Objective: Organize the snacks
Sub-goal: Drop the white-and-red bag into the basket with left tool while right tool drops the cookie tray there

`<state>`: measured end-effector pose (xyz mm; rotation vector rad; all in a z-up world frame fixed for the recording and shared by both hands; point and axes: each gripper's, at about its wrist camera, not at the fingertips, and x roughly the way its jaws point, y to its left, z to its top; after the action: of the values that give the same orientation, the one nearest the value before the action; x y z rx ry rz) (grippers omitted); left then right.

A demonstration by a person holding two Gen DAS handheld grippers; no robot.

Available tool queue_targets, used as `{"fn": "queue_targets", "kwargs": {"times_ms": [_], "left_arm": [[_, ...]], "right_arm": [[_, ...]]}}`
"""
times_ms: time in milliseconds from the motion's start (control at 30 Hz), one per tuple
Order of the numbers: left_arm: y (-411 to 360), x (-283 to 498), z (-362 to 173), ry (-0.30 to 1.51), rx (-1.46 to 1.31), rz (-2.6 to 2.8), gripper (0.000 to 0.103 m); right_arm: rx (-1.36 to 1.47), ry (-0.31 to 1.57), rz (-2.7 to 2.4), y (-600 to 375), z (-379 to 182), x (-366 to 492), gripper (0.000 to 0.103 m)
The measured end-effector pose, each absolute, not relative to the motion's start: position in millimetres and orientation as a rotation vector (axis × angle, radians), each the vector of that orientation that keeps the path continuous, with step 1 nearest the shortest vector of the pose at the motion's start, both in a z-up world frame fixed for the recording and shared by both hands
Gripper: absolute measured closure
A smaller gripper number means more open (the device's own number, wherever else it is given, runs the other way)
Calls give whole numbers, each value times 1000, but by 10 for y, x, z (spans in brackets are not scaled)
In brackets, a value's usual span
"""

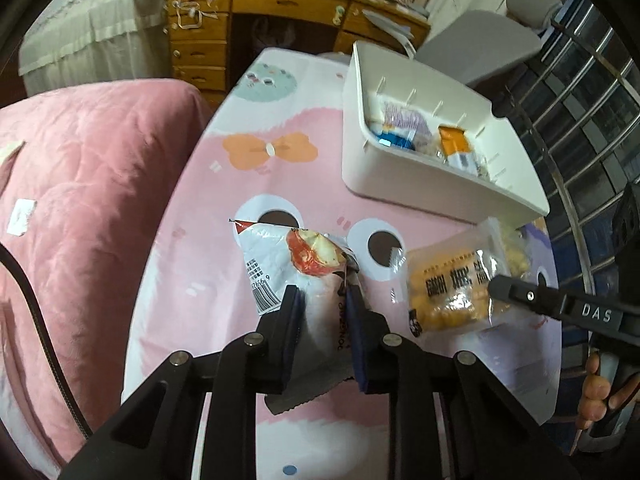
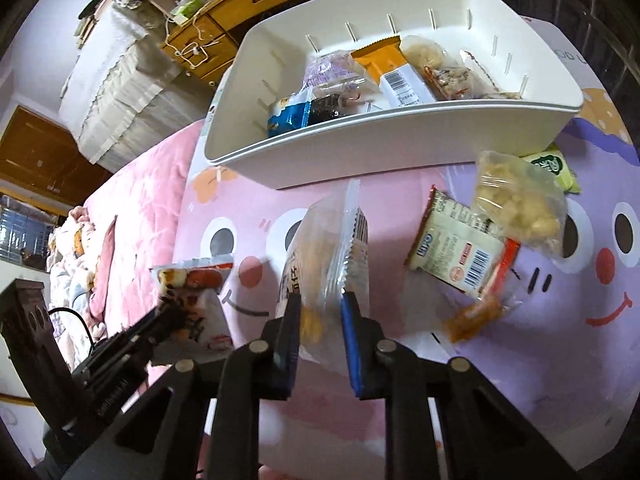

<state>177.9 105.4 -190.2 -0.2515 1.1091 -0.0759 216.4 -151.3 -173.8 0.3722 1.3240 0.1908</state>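
Between both fingers (image 1: 294, 308), snack packets (image 1: 304, 264).

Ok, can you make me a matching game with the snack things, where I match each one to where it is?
Things:
1. white and red packet
2. clear bag of yellow puffs
3. orange packet
4. cream packet with a barcode

Places:
A. lying on the cartoon cloth, nothing holding it
B. pinched in the left tongs
C. inside the white bin
D. pinched in the right tongs

Pairs: 1-B, 2-D, 3-C, 4-A
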Motion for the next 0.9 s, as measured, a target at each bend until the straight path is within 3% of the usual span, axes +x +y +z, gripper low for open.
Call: {"fn": "queue_targets", "kwargs": {"times_ms": [433, 900], "left_arm": [[771, 1814, -1054, 941, -214, -112, 82], [261, 2447, -468, 827, -123, -222, 82]], "right_arm": [[325, 1186, 254, -1955, -1049, 2065, 84], [281, 962, 207, -2486, -426, 2323, 84]]}}
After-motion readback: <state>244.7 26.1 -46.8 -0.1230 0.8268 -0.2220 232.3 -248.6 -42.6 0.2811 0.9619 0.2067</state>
